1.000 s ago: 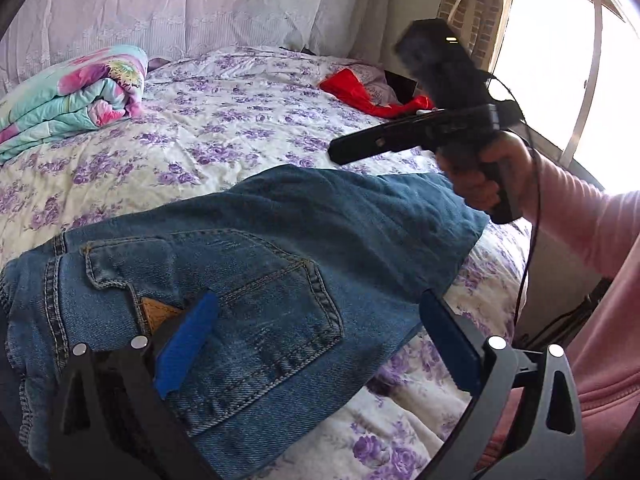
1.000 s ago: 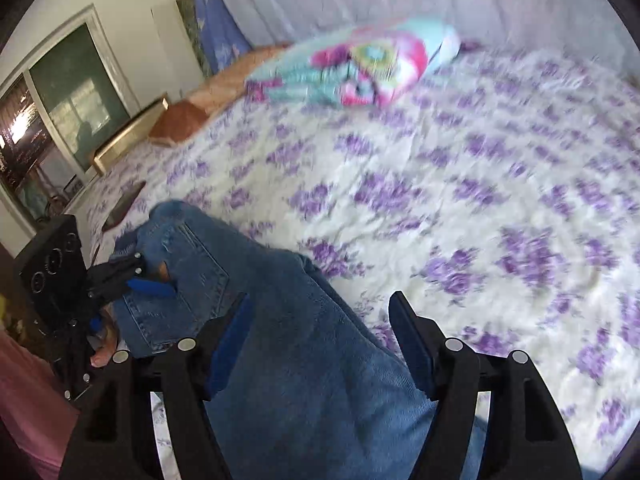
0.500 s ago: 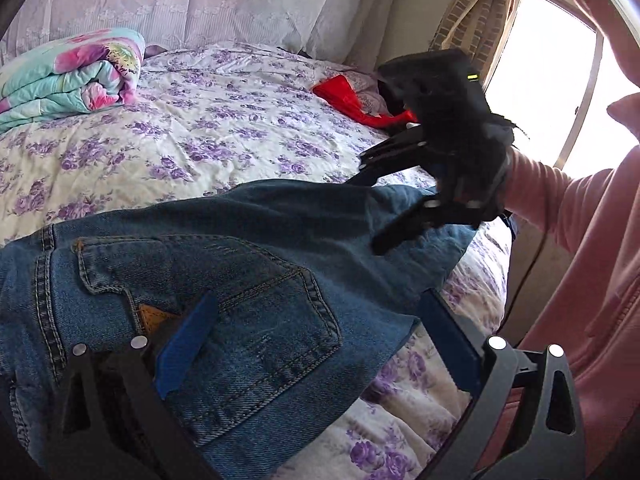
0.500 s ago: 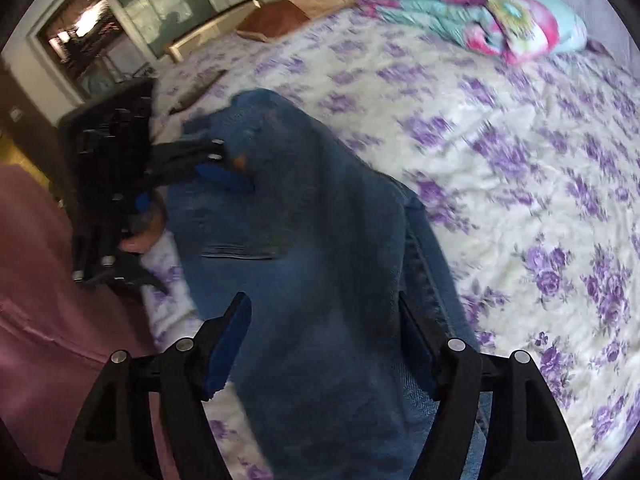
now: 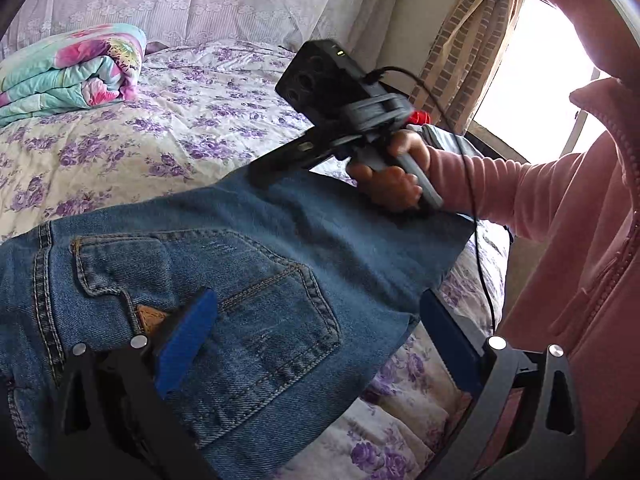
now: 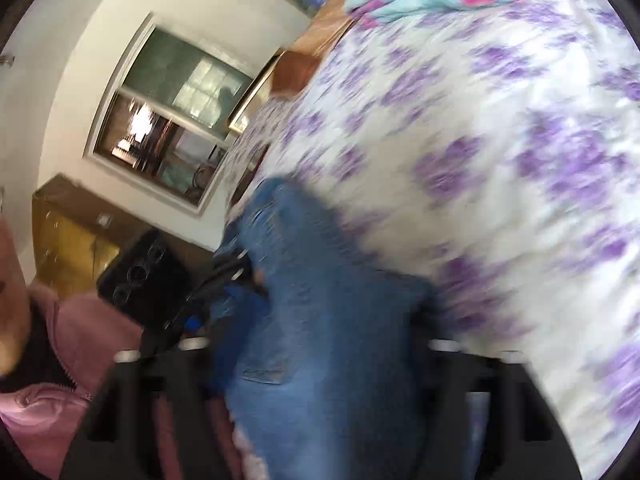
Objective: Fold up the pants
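Note:
Blue jeans (image 5: 280,248) lie flat on the purple-flowered bedspread (image 5: 160,140), back pocket up, near the bed's edge. My left gripper (image 5: 316,344) is open, with its blue pads spread wide over the pocket area and the denim passing between them. My right gripper (image 5: 260,170), in a hand with a pink sleeve, points down at the far edge of the jeans. The right wrist view is blurred. There the jeans (image 6: 304,240) fill the gap of the right gripper (image 6: 324,340). Its jaws are closing but still stand apart. The left gripper (image 6: 236,280) shows at the waist end.
A folded floral quilt (image 5: 72,68) rests at the head of the bed. A red garment (image 5: 418,117) lies behind the right hand. A curtain (image 5: 464,40) and a bright window are to the right. The person's pink jacket (image 5: 580,240) is close by the bed's edge.
The right gripper came down from above the bed to the far edge of the jeans and tipped downward. The left gripper stayed over the pocket, still open.

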Available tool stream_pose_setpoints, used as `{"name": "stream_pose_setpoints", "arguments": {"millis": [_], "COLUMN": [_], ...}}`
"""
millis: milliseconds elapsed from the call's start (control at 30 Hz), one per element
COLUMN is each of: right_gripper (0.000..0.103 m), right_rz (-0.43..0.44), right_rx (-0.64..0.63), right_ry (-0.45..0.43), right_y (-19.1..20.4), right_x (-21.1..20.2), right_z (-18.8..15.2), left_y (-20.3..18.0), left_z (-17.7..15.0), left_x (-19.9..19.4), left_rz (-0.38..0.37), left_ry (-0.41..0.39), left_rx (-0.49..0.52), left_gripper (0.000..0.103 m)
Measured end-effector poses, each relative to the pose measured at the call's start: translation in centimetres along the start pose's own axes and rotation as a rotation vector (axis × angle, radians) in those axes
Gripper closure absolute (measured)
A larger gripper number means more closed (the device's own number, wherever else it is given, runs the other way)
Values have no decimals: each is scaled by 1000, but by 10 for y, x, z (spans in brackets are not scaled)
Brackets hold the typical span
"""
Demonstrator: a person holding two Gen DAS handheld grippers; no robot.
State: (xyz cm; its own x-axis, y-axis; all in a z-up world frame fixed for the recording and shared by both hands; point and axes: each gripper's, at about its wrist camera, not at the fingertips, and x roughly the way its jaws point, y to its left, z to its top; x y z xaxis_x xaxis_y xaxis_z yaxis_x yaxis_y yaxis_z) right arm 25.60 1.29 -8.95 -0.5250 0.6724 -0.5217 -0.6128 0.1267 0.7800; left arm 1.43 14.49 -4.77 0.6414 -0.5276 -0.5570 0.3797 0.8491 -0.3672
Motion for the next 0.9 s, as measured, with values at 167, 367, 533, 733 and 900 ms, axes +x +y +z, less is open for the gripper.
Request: {"name": "stream_pose_setpoints", "arguments": {"millis": [167,367,533,733,900], "right_gripper": [89,46,46,48,73], "right_rz": [-19,-384,-384,-437,-612], "right_rx": [28,17,-125,-44,-65], "right_ry": [-19,-252,-417,-410,-382], "right_y": [-6,28,103,100,80], "right_x": [-6,-71,-54,21,-15], "right_z": [-5,-27,-80,-106,-136], "left_y": [-1,0,0,1,0], "left_z": [-1,0,1,2,1], "left_x": [1,1,1,3,3], "left_rz": [-1,4,7,11,22], "left_ry": [4,4,3,4,12], "left_rx": [1,5,6,10,19], "left_gripper": [5,5,5,5,5]}}
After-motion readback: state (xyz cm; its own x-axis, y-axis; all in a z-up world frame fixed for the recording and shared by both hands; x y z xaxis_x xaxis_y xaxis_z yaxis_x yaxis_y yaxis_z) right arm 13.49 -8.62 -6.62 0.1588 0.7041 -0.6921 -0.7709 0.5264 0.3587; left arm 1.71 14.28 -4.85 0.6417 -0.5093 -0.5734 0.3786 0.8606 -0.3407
